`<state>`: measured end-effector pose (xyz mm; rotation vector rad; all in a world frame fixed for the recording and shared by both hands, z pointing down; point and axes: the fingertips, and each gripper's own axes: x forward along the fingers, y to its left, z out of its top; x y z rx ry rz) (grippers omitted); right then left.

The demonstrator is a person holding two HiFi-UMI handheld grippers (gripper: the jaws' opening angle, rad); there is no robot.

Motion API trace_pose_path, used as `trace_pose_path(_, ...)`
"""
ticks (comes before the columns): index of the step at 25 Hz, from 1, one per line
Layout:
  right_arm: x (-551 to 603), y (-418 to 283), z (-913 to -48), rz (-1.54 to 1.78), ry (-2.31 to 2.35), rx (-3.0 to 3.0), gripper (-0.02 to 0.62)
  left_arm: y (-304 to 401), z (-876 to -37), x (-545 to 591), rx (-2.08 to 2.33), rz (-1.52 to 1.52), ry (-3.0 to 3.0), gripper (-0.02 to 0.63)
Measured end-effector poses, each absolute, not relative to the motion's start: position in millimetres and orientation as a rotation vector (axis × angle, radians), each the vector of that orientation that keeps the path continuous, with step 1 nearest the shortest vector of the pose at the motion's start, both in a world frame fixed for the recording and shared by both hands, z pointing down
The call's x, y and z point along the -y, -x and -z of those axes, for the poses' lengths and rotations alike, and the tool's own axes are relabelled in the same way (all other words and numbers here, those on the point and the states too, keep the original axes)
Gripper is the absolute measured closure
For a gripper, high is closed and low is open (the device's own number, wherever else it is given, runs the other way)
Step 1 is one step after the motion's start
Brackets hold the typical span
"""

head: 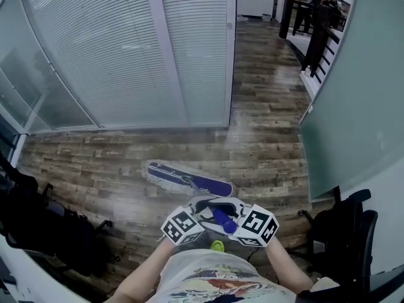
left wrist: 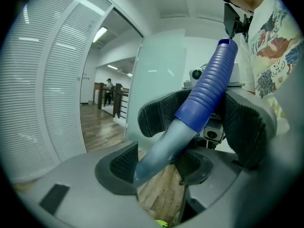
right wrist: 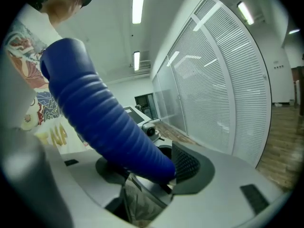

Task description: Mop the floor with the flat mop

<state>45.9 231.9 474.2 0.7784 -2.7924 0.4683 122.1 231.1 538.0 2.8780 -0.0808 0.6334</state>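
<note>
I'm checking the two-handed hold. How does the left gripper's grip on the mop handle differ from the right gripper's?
The left gripper is shut on the bare grey shaft; the right gripper on the blue ribbed grip. The left gripper sits lower, nearer the mop head; the right gripper higher. Both clamp the same handle, close together.

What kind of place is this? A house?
Probably an office: long white blinds, a frosted glass partition, and a black office chair on the wood-look floor.
</note>
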Motion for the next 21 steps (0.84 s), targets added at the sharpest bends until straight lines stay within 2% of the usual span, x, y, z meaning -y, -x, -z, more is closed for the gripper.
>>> trace_pose_path(21, -193, -27, -457, -0.402, -0.623, 2.773, 0.37, -106, -516, -187, 0.168, -0.565, -2.896, 0.394)
